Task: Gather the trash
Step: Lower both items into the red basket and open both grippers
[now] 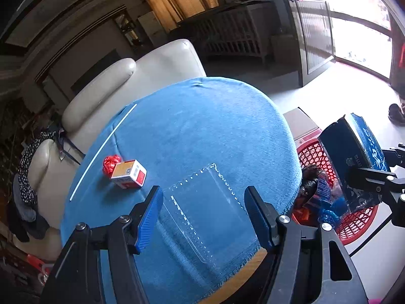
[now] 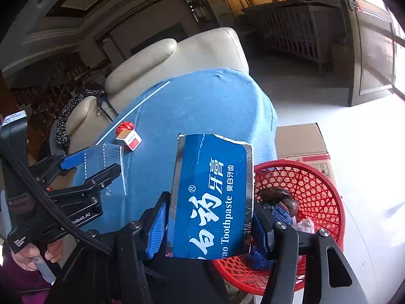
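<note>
My right gripper (image 2: 210,217) is shut on a blue toothpaste box (image 2: 212,192) and holds it upright beside the table, over the near rim of the red mesh basket (image 2: 319,192). The box (image 1: 354,157) and basket (image 1: 314,152) also show in the left wrist view. My left gripper (image 1: 203,202) is open, its fingers either side of a clear plastic clamshell tray (image 1: 207,202) lying on the blue tablecloth (image 1: 202,126). A small orange-and-white carton (image 1: 129,174) and a red crumpled wrapper (image 1: 111,163) lie to the left.
The basket holds a dark bag and blue wrappers (image 1: 319,190). A cardboard box (image 2: 301,141) stands on the floor behind it. A cream leather sofa (image 1: 141,81) sits behind the table. A white straw (image 1: 103,149) lies along the cloth's left edge.
</note>
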A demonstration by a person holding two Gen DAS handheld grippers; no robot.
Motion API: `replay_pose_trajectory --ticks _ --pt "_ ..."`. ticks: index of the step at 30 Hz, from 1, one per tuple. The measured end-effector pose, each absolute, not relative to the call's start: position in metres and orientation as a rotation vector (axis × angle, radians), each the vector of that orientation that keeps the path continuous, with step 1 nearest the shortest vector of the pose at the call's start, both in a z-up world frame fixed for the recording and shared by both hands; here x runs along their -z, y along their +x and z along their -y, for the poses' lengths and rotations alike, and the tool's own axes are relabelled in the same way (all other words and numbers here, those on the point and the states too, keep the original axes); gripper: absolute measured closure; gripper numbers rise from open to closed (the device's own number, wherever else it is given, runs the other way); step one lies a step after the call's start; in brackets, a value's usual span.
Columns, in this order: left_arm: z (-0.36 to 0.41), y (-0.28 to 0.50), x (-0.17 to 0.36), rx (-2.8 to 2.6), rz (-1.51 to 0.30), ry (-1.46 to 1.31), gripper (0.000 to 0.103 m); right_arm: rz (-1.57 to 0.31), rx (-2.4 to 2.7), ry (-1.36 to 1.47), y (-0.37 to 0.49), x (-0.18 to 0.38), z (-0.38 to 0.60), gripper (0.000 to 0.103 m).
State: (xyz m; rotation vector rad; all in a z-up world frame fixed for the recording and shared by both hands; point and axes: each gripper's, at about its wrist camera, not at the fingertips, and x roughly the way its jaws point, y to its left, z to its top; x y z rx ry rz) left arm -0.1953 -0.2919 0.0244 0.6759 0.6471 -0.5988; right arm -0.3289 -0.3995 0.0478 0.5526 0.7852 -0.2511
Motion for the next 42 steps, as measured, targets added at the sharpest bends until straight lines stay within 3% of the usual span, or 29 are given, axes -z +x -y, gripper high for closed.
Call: replay_pose_trajectory --ticks 42 --pt "0.378 -0.227 -0.001 0.857 -0.69 0.773 0.034 -0.806 0.458 0.721 -0.376 -0.008 0.476 0.041"
